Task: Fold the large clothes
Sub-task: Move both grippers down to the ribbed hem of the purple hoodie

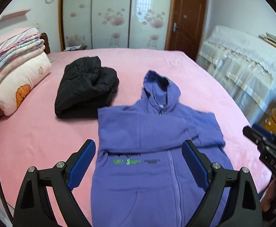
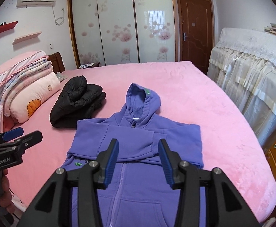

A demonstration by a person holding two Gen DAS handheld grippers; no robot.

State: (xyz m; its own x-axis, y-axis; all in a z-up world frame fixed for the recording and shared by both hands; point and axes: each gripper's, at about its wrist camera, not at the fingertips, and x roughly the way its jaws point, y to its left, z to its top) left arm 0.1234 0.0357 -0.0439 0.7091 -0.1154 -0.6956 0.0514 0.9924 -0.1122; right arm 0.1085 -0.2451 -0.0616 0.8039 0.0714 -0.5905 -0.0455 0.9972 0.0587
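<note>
The purple hoodie [image 2: 138, 147] lies face up on the pink bed [image 2: 204, 98], zip to the top, its hood [image 2: 143, 102] pointing away toward the wardrobe [image 2: 119, 28] and its hem toward where the person stands. Both sleeves are already crossed over the chest, so what looks left is the lengthwise fold, hem up toward the hood. The hoodie's long axis runs straight away from both tools, along the line their fingers point.

Over the hoodie's lower half the left gripper [image 1: 138, 165] hangs with its blue pads spread wide, holding nothing, roughly above the green chest print [image 1: 127, 161]. The right gripper [image 2: 138, 162] is also parted and empty, its gap narrower, above the zip [image 2: 119, 187] just below the crossed sleeves. Neither touches the cloth as far as I can see. Both sit about equally near the hem, the left over the hoodie's left half, the right nearer its centre, so each would likely reach down and back for its own hem corner.

Beside the hoodie, on its left, a black jacket [image 2: 77, 102] sits folded, with stacked quilts [image 2: 28, 87] beyond.
</note>
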